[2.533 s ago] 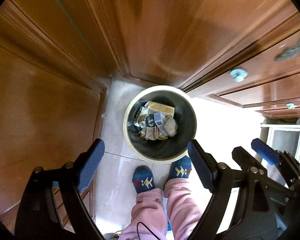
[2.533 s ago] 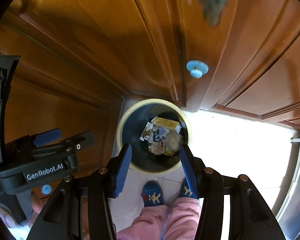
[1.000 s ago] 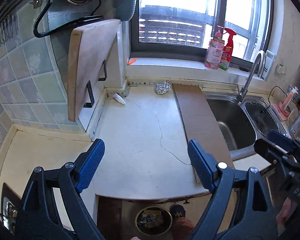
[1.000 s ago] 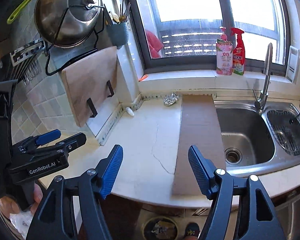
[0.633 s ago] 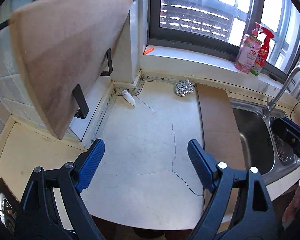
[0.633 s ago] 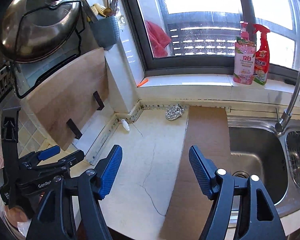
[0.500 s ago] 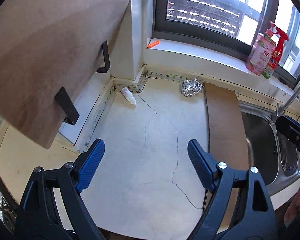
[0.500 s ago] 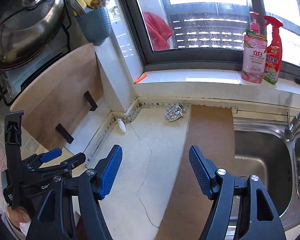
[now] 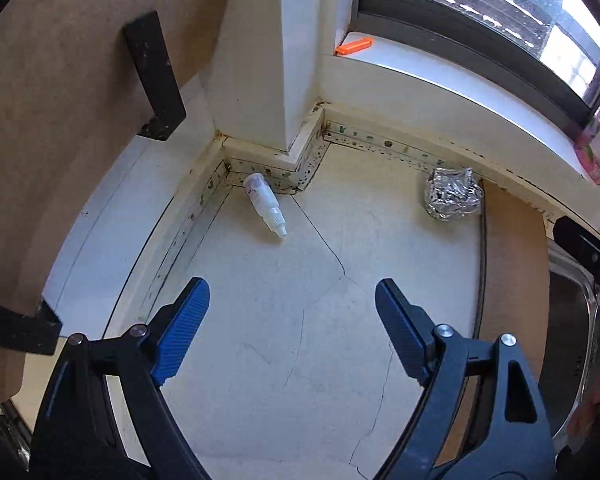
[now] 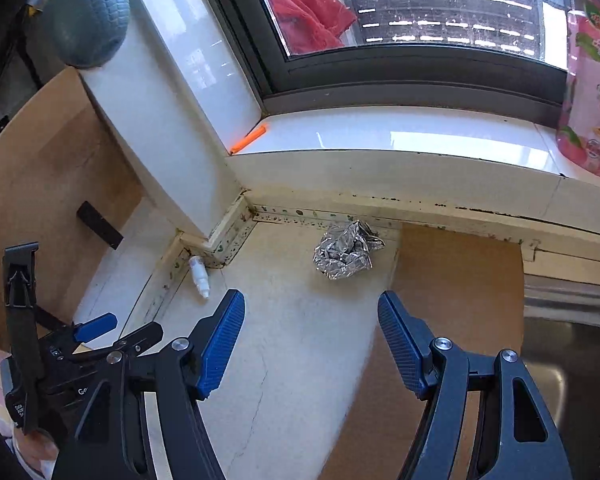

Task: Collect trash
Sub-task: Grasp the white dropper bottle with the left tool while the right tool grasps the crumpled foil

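Only the right wrist view takes in the red cloth [image 10: 308, 12] behind the window, the grey hanging pot [image 10: 86, 16] and the full pink bottle [image 10: 592, 92] on the sill; the left wrist view catches just that bottle's edge, but shows the small white bottle [image 9: 265, 204] far more plainly.

The white bottle lies on its side on the cream counter [image 9: 300, 340], tucked into the far left corner against the wall trim. Its long axis runs from the corner outward, nozzle pointing near and slightly right. The crumpled foil ball [image 9: 452, 194] sits to its right, near the back wall, just beside the brown board [image 9: 512, 280].

Both tools tilt steeply down over the counter. The left gripper [image 9: 292, 332] has its jaws spread wide with nothing between them; the right gripper [image 10: 311, 340] likewise stands wide and empty, the foil ball beyond its tips.
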`<move>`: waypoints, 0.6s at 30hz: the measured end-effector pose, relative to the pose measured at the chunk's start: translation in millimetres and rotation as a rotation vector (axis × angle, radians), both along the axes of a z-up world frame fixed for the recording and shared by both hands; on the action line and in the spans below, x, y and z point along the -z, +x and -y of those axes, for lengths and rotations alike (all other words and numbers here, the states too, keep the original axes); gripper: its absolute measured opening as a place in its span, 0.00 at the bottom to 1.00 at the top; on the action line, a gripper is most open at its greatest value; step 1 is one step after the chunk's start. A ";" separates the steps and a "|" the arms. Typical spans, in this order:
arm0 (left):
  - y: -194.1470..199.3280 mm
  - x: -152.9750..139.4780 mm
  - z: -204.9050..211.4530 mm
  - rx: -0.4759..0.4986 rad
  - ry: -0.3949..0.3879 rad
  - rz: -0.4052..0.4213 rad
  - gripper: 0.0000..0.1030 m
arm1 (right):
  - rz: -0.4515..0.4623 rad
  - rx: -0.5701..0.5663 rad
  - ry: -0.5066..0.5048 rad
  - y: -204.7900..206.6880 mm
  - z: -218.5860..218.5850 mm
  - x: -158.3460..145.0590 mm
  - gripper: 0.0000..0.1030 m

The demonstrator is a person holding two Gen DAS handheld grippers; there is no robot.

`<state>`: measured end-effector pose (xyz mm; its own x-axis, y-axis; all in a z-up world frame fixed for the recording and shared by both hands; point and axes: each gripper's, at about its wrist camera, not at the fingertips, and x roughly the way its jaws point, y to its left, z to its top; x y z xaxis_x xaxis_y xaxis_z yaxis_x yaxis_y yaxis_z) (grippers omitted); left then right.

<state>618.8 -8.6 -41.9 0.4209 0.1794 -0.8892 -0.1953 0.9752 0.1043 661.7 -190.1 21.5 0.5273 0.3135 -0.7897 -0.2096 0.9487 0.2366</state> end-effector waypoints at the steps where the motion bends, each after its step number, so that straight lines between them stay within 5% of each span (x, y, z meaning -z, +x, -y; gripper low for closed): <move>1: 9.0 9.2 -3.2 -0.015 -0.008 -0.007 0.81 | -0.005 0.004 -0.003 7.5 -1.5 8.5 0.68; 12: 50.1 72.5 -47.7 -0.195 -0.096 0.005 0.79 | -0.043 0.051 0.038 93.6 -2.8 93.9 0.68; 18: 65.1 91.9 -58.6 -0.264 -0.076 0.046 0.78 | -0.066 0.069 0.020 122.2 -11.4 129.2 0.68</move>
<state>683.9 50.0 -133.9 0.4091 0.2215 -0.8852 -0.4465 0.8946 0.0175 783.9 -178.7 -107.8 0.4952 0.2939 -0.8175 -0.1270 0.9554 0.2666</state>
